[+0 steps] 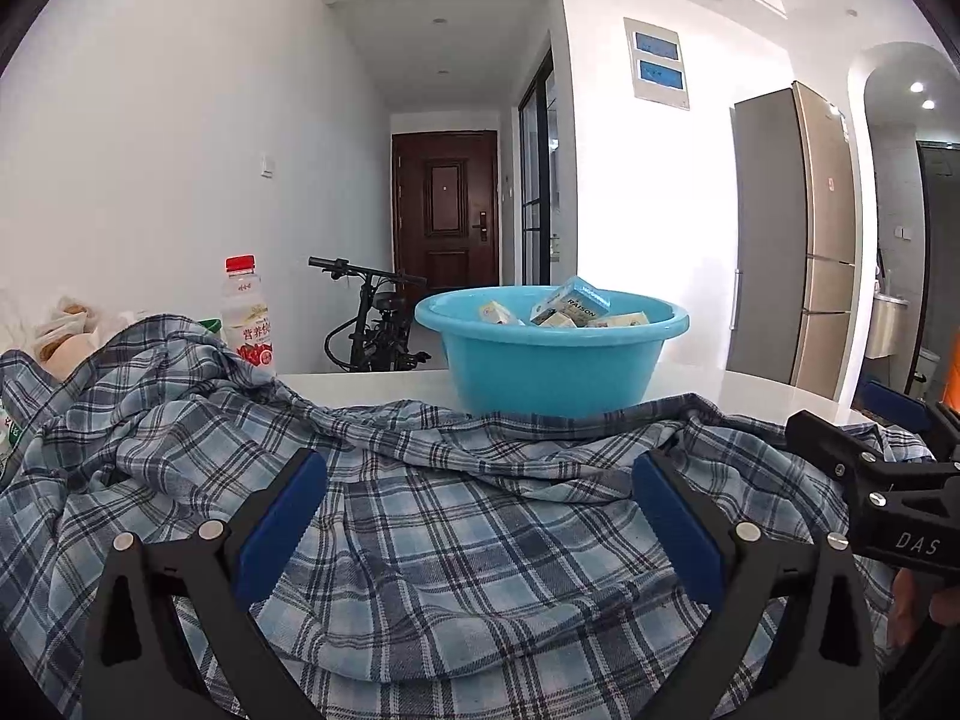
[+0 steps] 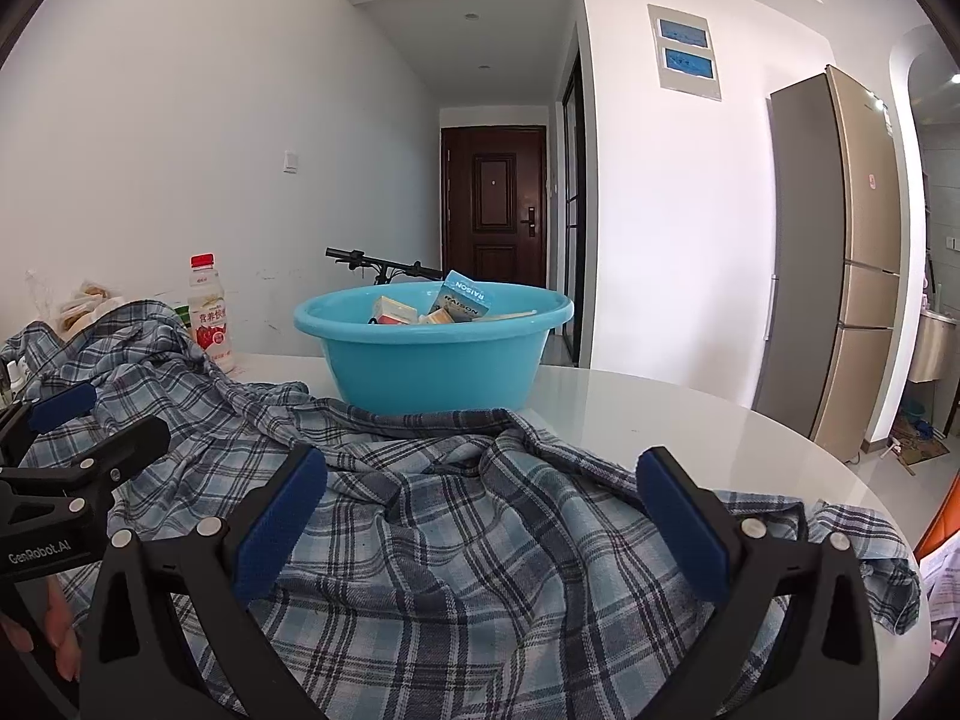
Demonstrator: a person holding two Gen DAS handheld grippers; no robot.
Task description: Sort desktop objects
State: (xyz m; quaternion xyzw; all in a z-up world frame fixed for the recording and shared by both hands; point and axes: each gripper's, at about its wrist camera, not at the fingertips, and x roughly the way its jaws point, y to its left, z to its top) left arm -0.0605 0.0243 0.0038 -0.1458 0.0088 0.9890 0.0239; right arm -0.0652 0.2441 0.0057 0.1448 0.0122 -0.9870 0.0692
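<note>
A crumpled blue plaid shirt (image 1: 456,540) (image 2: 456,546) covers the near part of the white table (image 2: 690,420). Behind it stands a blue plastic basin (image 1: 552,360) (image 2: 432,360) holding several small cartons, one marked RAISON (image 1: 573,300) (image 2: 461,295). My left gripper (image 1: 480,468) hovers open just over the shirt, its blue pads wide apart with only cloth below. My right gripper (image 2: 483,468) is likewise open above the shirt. Each gripper shows at the edge of the other's view: the right gripper (image 1: 870,462) on the right, the left gripper (image 2: 78,450) on the left.
A drink bottle with a red cap (image 1: 247,315) (image 2: 209,312) stands at the back left beside bagged food (image 1: 60,330). Beyond the table are a bicycle (image 1: 372,324), a hallway door (image 1: 445,210) and a fridge (image 2: 840,258). Papers (image 2: 942,576) lie off the table's right edge.
</note>
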